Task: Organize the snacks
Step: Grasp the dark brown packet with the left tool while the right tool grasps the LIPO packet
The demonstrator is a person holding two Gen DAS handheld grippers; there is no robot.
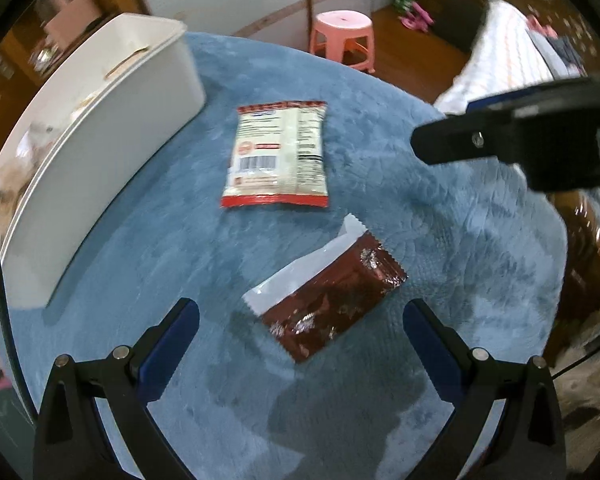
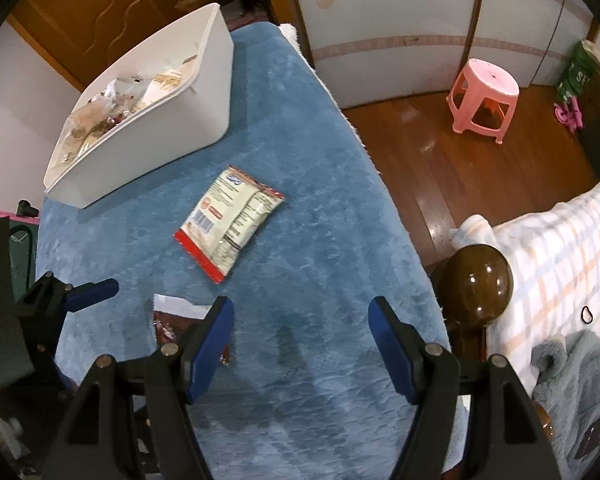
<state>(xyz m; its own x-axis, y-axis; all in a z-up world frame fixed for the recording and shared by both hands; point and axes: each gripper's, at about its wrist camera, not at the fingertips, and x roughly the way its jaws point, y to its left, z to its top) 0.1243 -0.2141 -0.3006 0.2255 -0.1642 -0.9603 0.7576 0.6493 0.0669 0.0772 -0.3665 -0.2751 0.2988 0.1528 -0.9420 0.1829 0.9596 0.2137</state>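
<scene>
We hold our left gripper [image 1: 300,316] low and level, its two black arms spread wide, the blue pads [image 1: 168,344] well apart with nothing between them. Our right gripper [image 2: 302,320] hangs the same way, jaws wide apart and empty, blue pads [image 2: 210,344] facing each other across the gap. Seen from the left wrist, the right gripper's black finger reaches in from the right edge. Seen from the right wrist, the left gripper sits at the lower left.
</scene>
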